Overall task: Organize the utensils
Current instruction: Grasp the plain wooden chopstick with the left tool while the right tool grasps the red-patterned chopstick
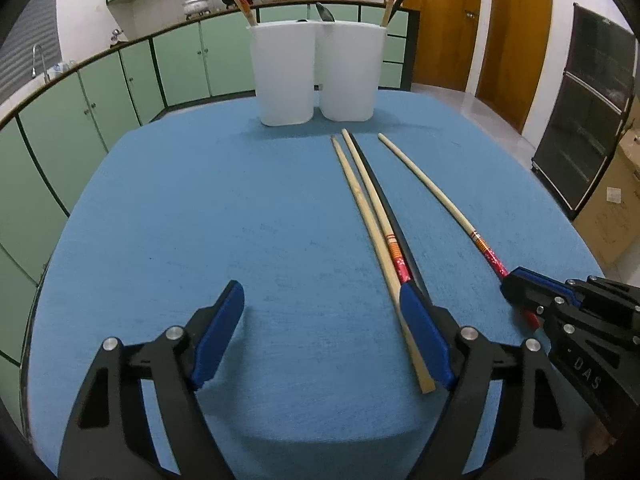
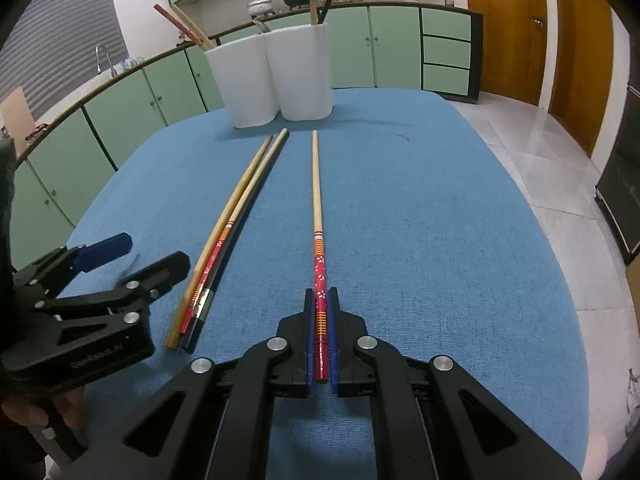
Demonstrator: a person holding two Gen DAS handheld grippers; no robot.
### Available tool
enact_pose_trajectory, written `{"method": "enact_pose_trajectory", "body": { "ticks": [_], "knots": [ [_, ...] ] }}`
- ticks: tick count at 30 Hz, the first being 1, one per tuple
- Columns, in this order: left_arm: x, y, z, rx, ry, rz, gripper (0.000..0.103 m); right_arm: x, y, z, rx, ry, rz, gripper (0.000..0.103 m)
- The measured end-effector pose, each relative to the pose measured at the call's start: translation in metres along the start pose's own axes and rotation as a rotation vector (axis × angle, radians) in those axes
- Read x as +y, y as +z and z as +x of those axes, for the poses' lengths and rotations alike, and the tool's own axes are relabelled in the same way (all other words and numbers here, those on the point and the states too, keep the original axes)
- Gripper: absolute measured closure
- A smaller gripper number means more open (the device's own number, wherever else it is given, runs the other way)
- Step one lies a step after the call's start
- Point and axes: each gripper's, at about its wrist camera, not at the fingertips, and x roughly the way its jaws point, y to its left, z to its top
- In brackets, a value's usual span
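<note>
My right gripper is shut on the red-handled end of a single chopstick that lies on the blue table, pointing at the holders; it also shows in the left wrist view. Three more chopsticks lie bunched to its left: a plain wooden one, a red-handled one and a black one. My left gripper is open and empty just left of that bunch, its right pad beside their handle ends. Two white holders stand at the far edge with chopsticks inside.
The blue table is rounded, with its edge close behind the holders. Green kitchen cabinets run behind and to the left. A tiled floor and a dark cabinet are to the right.
</note>
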Motion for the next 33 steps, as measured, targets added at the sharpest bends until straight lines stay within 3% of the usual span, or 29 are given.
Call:
{"method": "enact_pose_trajectory", "body": {
  "ticks": [11, 20, 25, 33],
  "knots": [
    [-0.007, 0.007, 0.017, 0.067, -0.011, -0.01, 0.025, -0.001, -0.002, -0.001, 0.0, 0.013, 0.01, 0.098],
    [-0.003, 0.007, 0.013, 0.057, -0.014, -0.033, 0.031, 0.001, -0.001, -0.001, 0.002, 0.011, 0.008, 0.098],
    [0.002, 0.005, 0.01, 0.054, 0.002, -0.044, 0.062, 0.0, -0.001, -0.001, 0.002, 0.007, 0.001, 0.097],
    [-0.001, 0.007, 0.011, 0.06, 0.035, -0.037, 0.073, 0.0, 0.0, 0.001, 0.006, 0.004, -0.004, 0.097]
  ]
}}
